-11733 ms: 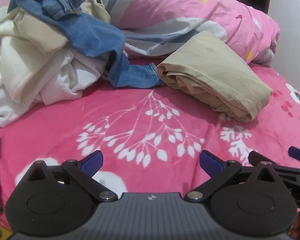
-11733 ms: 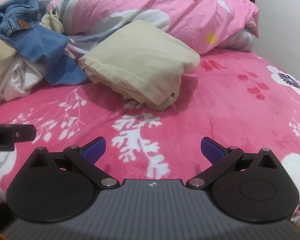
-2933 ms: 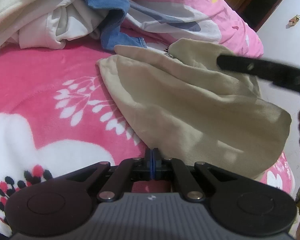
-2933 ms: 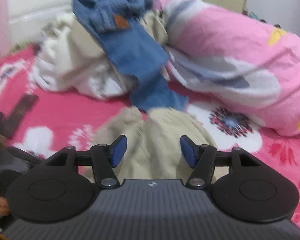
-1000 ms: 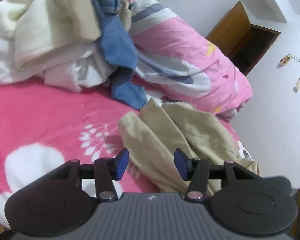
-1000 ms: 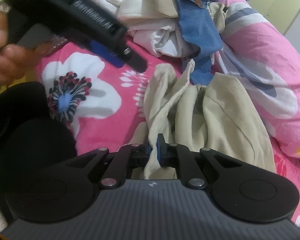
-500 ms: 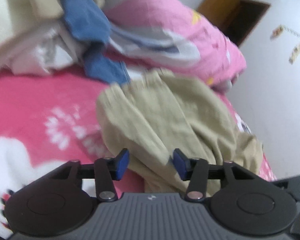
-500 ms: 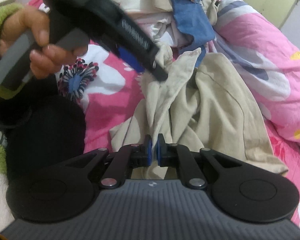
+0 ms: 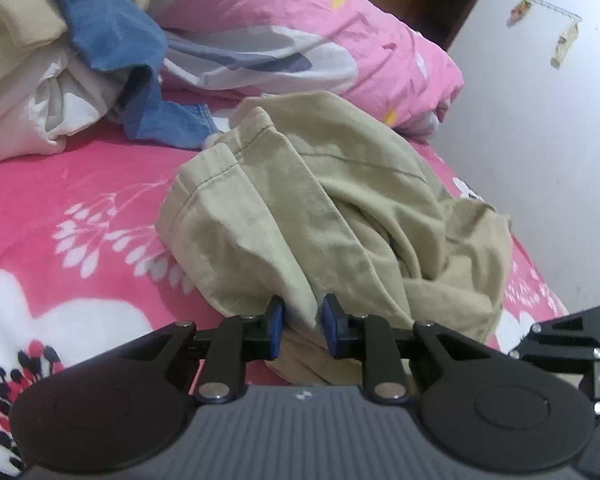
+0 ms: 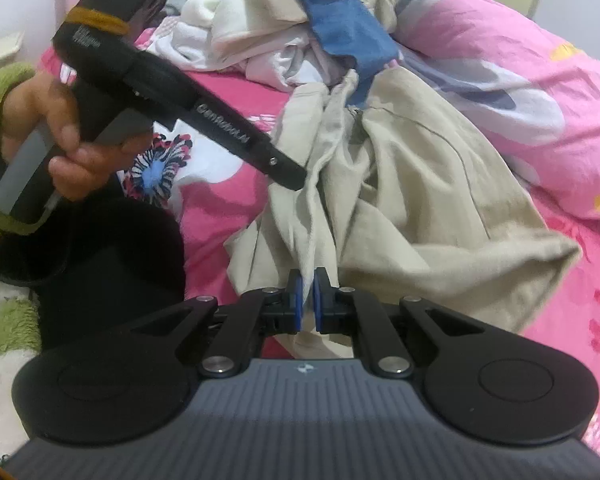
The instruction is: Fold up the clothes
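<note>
- Left wrist view is showing the left gripper (image 9: 302,326) with its jaws having just been closing around a fold of the khaki trousers (image 9: 340,216); a narrow gap is remaining, and whether the pads are pressing the cloth yet I cannot tell.
- The trousers are lying rumpled on the pink floral bedspread (image 9: 80,184), near the front edge (right of the middle).
- Right wrist view is showing the right gripper (image 10: 307,304) clenching a thin edge of the same trousers between its blue pads.
- A hand (image 10: 60,136) is holding the left gripper's handle at the left.
- A heap of laundry (image 9: 40,80), with blue jeans (image 9: 112,36) on top, is lying at the far left, beside a rolled pink duvet (image 9: 300,32).
</note>
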Demonstrator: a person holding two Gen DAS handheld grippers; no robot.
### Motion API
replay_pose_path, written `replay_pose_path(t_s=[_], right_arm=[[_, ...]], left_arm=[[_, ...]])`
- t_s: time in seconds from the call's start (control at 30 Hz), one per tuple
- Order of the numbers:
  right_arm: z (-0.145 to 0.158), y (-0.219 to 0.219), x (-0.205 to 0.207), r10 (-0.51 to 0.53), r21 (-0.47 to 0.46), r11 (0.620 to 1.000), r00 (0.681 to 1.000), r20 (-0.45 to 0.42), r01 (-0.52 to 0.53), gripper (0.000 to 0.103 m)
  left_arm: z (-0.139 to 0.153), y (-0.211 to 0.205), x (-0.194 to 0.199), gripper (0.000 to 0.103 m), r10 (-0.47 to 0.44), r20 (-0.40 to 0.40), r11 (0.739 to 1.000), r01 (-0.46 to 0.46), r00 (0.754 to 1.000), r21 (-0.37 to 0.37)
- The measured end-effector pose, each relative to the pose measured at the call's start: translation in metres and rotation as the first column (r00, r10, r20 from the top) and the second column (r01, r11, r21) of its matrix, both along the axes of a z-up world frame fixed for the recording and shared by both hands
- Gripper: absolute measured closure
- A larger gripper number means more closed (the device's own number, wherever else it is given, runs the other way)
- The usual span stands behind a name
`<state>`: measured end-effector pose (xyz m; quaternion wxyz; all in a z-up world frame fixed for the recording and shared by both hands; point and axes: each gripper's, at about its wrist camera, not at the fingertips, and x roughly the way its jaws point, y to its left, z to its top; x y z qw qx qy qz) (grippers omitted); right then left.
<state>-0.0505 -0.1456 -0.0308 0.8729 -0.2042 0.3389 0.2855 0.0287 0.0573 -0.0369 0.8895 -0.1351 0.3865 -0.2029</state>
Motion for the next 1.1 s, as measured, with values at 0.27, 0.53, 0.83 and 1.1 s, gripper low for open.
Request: replay_pose_path(t_s=[0.27,0.53,0.83,1.1], right_arm=[[0.0,-0.033,-0.014,-0.084,0.092,0.992,0.996,-0.029,0.086,0.099],[0.01,-0.069,-0.025,-0.13,0.296,0.943,0.988,-0.089,0.151,0.09],[0.036,-0.048,-0.013,-0.055,0.351,0.935,0.998,-0.014,0.057,0.064],[0.022,0.005,-0.019,0.079,0.1,0.991,0.989,0.127,-0.092,0.05]], left_arm=[[0.002,-0.021,-0.014,0.083,-0.066,0.012,0.997,0.065,0.998,0.048],[0.0,-0.026,-0.025,0.086,-0.08,0.02,0.993,0.078,0.997,0.088],[-0.007,-0.009,-0.03,0.086,-0.047,-0.01,0.998,0.047,0.999,-0.033],[-0.012,0.008,-0.026,0.085,-0.025,-0.044,0.992,0.019,0.999,-0.122]])
